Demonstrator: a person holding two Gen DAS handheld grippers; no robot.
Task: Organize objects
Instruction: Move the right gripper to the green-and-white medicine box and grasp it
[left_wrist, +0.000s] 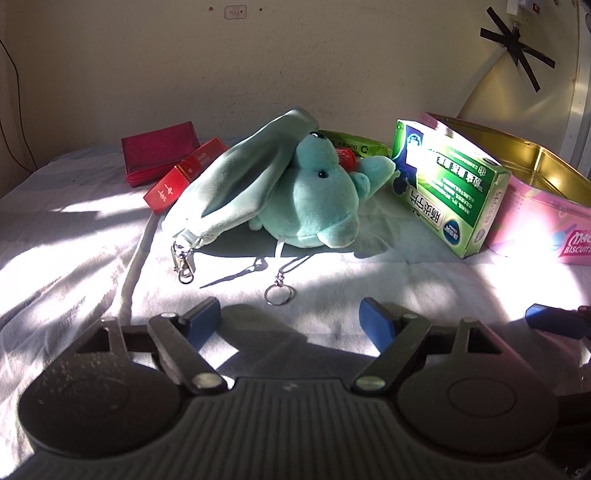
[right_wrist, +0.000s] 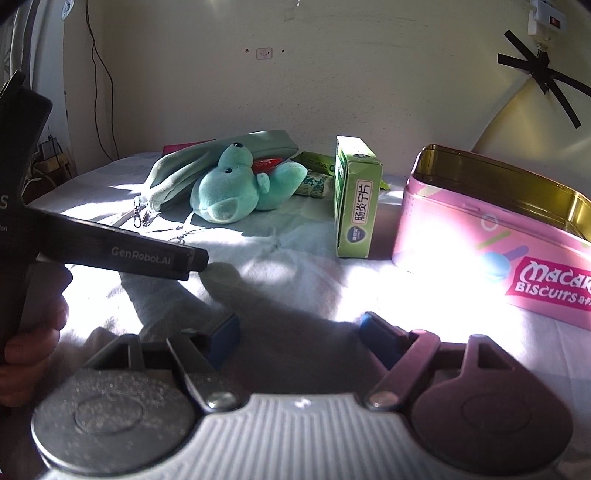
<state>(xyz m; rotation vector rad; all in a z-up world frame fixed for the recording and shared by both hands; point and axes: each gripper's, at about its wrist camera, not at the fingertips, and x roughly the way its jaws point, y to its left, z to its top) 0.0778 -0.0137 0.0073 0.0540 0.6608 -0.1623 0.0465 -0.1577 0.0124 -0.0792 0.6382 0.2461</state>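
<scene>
Sunlight is falling across a white cloth (left_wrist: 92, 258) spread over the work surface, where the objects are lying in a loose row below a cream wall (left_wrist: 258, 66). The left gripper (left_wrist: 288, 321) is hovering low over the cloth with its blue-padded jaws spread and nothing between them; the right gripper (right_wrist: 299, 332) is doing the same, jaws apart and empty. A teal plush toy (left_wrist: 314, 206) is lying on its side mid-cloth, its key ring (left_wrist: 279, 295) trailing toward the left gripper. A pale green pouch (left_wrist: 236, 177) is leaning against the toy, its metal clasp (left_wrist: 183, 260) resting on the cloth. Behind the pouch, a small red box (left_wrist: 181, 177) is lying beside a dark red case (left_wrist: 160, 153). A green medicine box (left_wrist: 447, 188) is standing tilted just beside an open pink biscuit tin (right_wrist: 491, 236), whose gold interior is showing. A green packet (left_wrist: 354, 144) is peeking out behind the toy. In the right wrist view, a hand (right_wrist: 33, 339) is gripping the left gripper's black handle at the frame's left edge.
</scene>
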